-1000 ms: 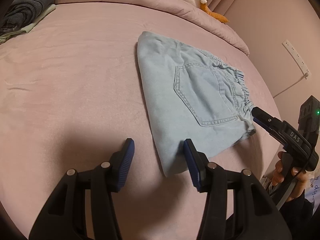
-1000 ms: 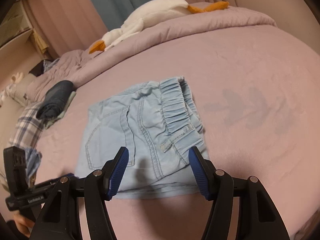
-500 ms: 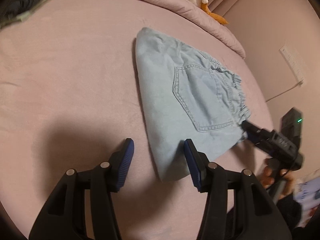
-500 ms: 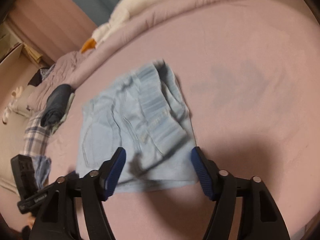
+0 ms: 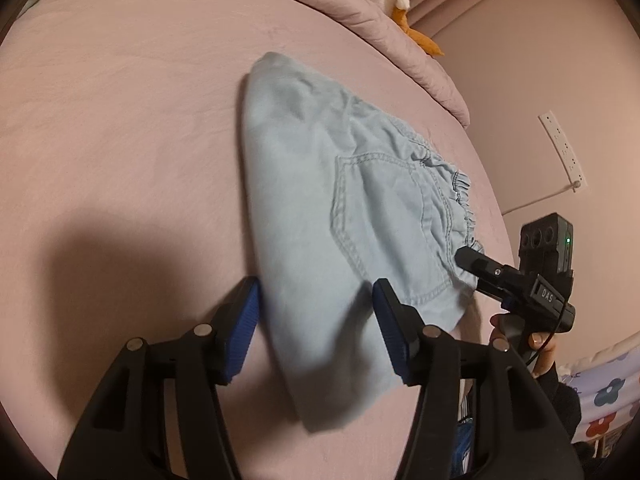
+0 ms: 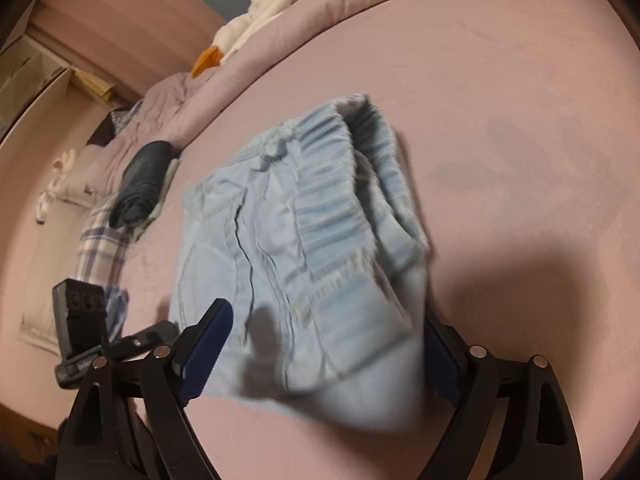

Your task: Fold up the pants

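Observation:
Folded light-blue denim pants lie on the pink bed, back pocket up and elastic waistband toward the right. My left gripper straddles their near corner; its jaws are opening and the blue pads do not press the cloth. In the right wrist view the pants are blurred, and the waistband end lies between the widely spread, still opening jaws of my right gripper. Cloth partly hides its right pad. The right gripper's tip shows at the waistband in the left wrist view.
A rolled pink duvet with a white plush goose borders the far side. Dark folded clothes and a plaid cloth lie at the bed's left. A socket strip hangs on the wall. A hand holds the right gripper.
Both grippers have come forward and lower over the pants, so the cloth now lies between each pair of jaws. The right jaws have spread much wider; the left slightly.

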`<state>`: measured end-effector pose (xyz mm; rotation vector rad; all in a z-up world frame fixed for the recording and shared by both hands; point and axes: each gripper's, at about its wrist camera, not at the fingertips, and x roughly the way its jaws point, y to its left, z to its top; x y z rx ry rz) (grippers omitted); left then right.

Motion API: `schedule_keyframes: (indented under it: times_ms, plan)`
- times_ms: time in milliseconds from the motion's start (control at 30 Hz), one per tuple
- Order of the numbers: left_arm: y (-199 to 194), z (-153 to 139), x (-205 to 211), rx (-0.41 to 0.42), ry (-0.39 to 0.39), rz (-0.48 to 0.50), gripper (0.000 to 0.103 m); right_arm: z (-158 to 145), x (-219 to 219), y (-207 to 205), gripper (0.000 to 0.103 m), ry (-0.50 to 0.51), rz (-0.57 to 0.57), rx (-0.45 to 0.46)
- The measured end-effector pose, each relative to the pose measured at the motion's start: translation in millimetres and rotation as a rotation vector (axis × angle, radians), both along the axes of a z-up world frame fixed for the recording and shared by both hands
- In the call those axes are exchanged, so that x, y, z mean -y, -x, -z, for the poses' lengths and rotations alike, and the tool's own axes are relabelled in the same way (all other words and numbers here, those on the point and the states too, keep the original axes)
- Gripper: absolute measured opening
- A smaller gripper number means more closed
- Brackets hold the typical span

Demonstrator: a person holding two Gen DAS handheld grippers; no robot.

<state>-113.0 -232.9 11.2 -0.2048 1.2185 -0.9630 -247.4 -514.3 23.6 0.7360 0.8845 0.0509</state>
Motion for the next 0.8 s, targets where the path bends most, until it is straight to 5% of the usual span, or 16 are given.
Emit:
schedule_keyframes:
  times_ms: [267,633,800]
  plan:
    - [-5,0,24,0.066,-0.015,0.058,0.065,-2,-11,-27,0.090,0.057,-0.126,0.003]
    - [-12,1,46,0.124,-0.026,0.100,0.064,-1,-18,-52,0.090,0.082,-0.158,0.053]
    - [-10,-2,47,0.148,-0.046,0.084,0.053,-3,-15,-41,0.073,0.101,-0.118,0.062]
